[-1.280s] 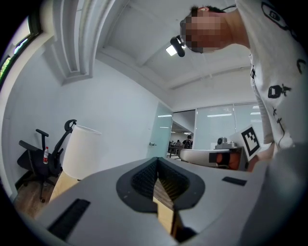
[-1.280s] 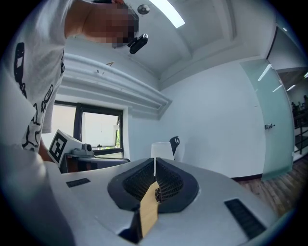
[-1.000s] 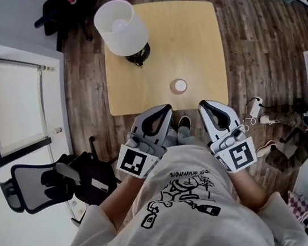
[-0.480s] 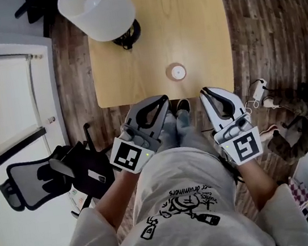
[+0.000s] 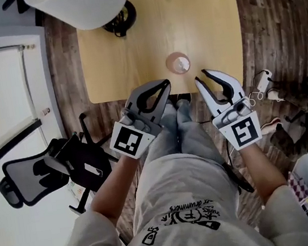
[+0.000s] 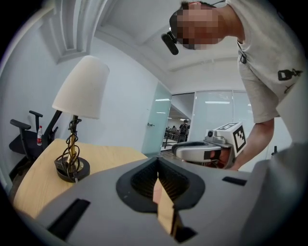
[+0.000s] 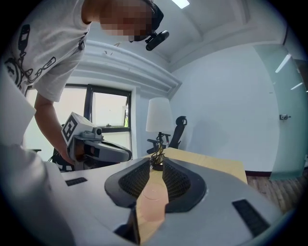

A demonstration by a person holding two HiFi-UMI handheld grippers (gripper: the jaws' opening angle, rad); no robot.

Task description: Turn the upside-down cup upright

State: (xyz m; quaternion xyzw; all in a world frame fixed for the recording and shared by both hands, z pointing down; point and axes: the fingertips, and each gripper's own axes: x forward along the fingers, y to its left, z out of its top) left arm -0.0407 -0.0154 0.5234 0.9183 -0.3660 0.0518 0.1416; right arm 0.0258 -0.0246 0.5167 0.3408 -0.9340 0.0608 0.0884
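Note:
A small pale cup (image 5: 178,63) stands upside down on the light wooden table (image 5: 207,20), near its front edge. Both grippers hover side by side just short of that edge, pointing at the table. My left gripper (image 5: 164,83) is left of the cup, its jaws shut with nothing in them. My right gripper (image 5: 200,77) is slightly right of the cup, and its jaws are opening a crack with nothing between them. Through that crack in the right gripper view the cup (image 7: 153,196) shows ahead on the table. The left gripper view does not show the cup.
A table lamp with a white shade (image 5: 81,3) and dark base (image 5: 119,15) stands at the table's far left corner. A black office chair (image 5: 41,175) sits on the wood floor to the left. Cables and shoes (image 5: 266,85) lie on the floor to the right.
Both grippers have come closer to the table's front edge and the cup. The head camera has moved forward, so the lamp shade is now cut off at the top.

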